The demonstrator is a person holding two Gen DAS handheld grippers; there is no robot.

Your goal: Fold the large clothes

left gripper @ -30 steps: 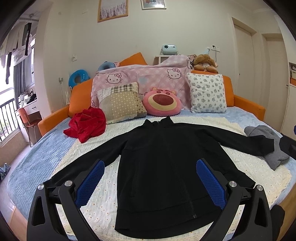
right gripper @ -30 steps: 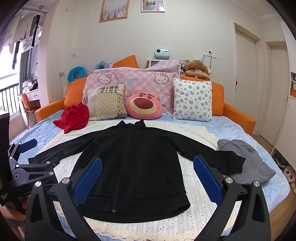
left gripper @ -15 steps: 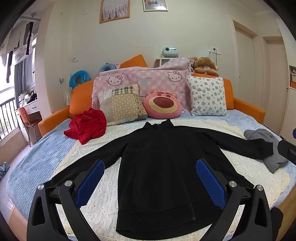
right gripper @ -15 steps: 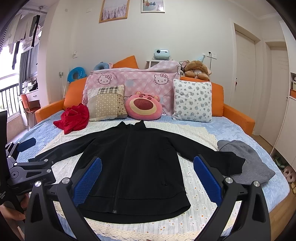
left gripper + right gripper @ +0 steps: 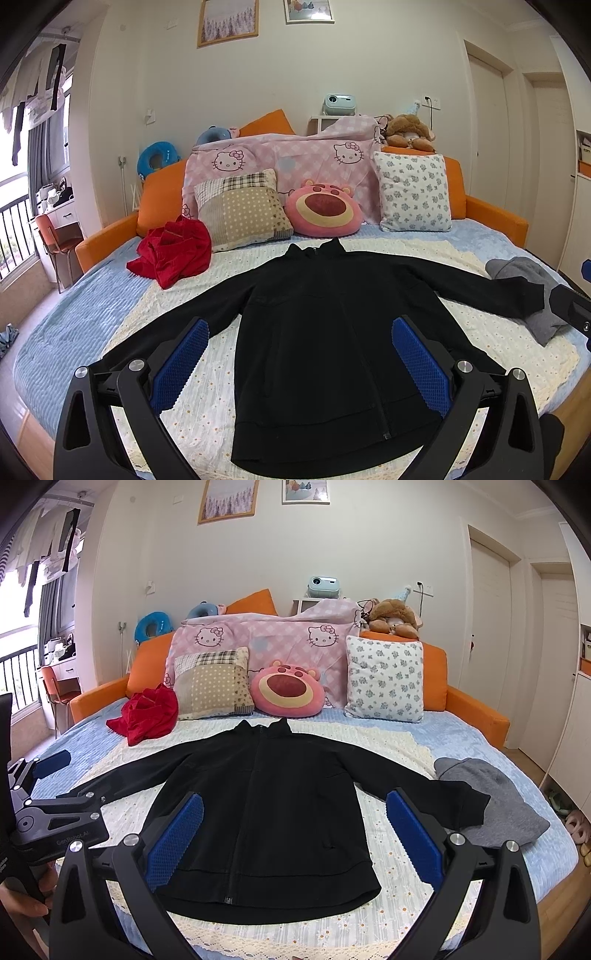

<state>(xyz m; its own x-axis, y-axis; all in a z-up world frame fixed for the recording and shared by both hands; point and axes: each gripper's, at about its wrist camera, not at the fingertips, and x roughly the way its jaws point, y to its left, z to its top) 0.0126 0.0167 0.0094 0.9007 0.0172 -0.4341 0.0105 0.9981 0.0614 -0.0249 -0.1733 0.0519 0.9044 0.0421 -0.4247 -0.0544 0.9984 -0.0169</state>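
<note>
Little has moved: both tongs have held their wide-open hover at the foot of the bed while the view tipped slightly down.

Spread flat on the bed [image 5: 85,306] lies the black jacket [image 5: 325,332], collar toward the pillows, hem nearest, its sleeves' long axis running left to right. Left tongs [image 5: 299,365] hang wide over its left side, right tongs [image 5: 291,838] wide over its right; each holds nothing. A grey garment [image 5: 495,801] lies under the right cuff, a red garment [image 5: 173,251] well apart.
</note>
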